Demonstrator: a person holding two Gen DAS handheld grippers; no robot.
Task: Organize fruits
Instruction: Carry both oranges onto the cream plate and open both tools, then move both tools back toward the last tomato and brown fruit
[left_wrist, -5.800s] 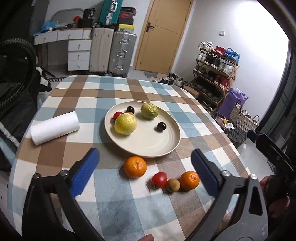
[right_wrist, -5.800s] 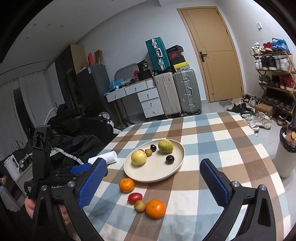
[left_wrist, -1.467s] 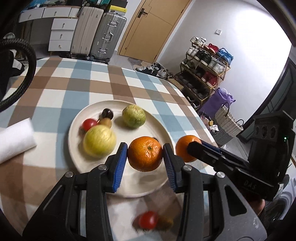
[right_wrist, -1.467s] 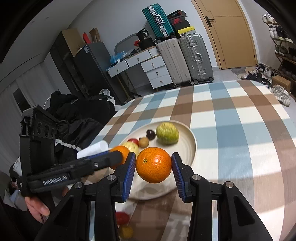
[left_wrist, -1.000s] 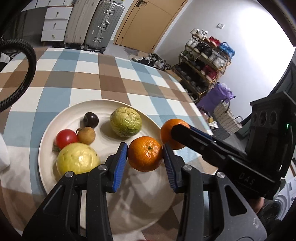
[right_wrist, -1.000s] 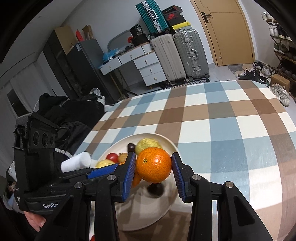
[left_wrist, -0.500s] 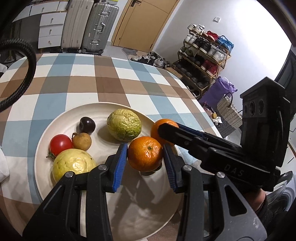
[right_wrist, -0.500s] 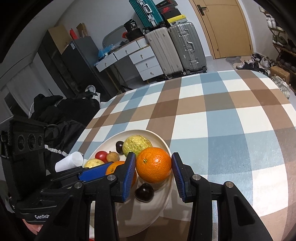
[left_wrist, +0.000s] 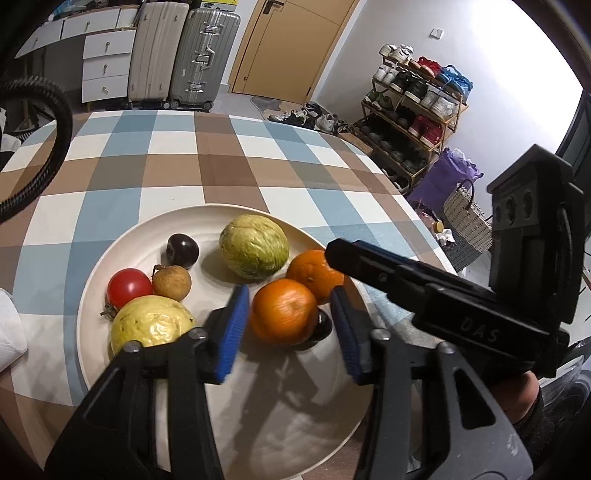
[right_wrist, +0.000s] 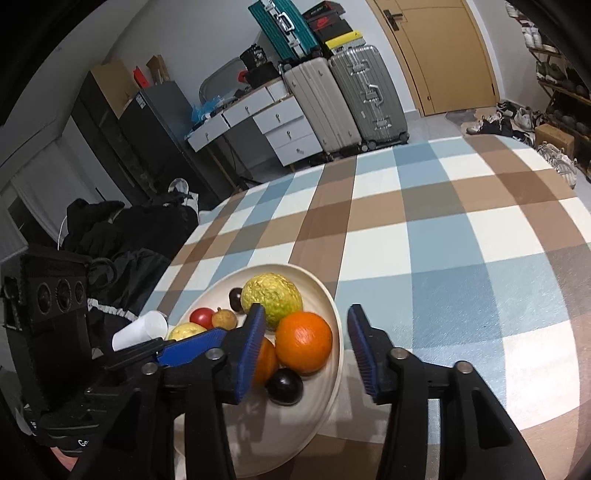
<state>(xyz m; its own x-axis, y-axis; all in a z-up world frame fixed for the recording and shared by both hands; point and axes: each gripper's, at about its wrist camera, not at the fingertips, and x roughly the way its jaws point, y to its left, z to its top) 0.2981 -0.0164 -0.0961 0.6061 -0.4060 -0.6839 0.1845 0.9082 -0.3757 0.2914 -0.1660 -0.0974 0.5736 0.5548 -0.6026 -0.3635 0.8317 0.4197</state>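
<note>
Your left gripper (left_wrist: 290, 325) low over plate (left_wrist: 122, 243), fingers spread either side of near orange (left_wrist: 283, 311), gaps visible. Your right gripper (right_wrist: 306, 345) likewise spread beside second orange (right_wrist: 303, 341). Both oranges centre frame, on plate with green fruit (left_wrist: 253, 246), tomato (left_wrist: 128, 287).

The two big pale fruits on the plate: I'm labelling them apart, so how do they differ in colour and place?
The greener fruit is dull green with yellowish patches; the yellow fruit is a clearer pale yellow. The greener fruit lies at the far side of the plate, next to an orange; the yellow fruit lies at the near left, beside the tomato. Both are round, wrinkled-skinned, and the largest fruits there.
</note>
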